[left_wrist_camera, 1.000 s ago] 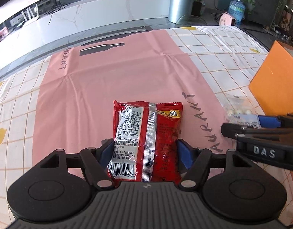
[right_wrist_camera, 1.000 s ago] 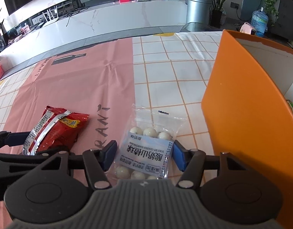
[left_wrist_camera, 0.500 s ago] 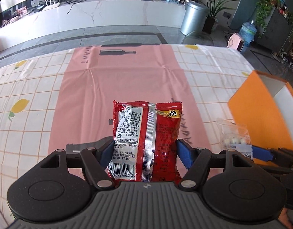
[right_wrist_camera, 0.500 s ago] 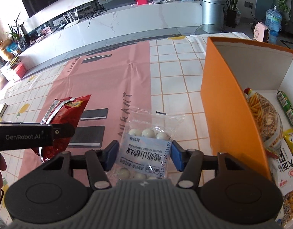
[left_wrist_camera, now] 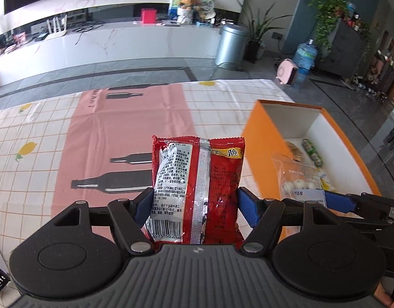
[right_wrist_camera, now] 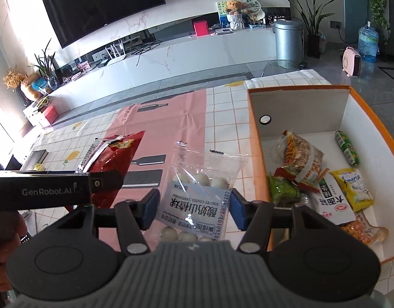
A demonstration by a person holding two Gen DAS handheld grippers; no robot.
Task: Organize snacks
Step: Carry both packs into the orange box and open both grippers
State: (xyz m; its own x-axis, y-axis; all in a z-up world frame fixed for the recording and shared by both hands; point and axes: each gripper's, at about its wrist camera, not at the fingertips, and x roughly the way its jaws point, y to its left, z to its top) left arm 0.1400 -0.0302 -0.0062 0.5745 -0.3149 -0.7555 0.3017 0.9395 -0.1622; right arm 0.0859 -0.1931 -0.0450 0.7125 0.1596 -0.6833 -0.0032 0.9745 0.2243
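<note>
My left gripper is shut on a red snack packet and holds it in the air above the table. The packet also shows at the left of the right wrist view. My right gripper is shut on a clear bag of white yogurt balls, lifted just left of the orange box. That bag shows in the left wrist view in front of the box. The box holds several snack packs.
The table has a checked cloth with a pink bottle-print runner. A grey bin, a water bottle and a pink heater stand on the floor beyond the table's far edge.
Both grippers have lifted their snacks well above the table. The orange box's inside has come into view on the right.
</note>
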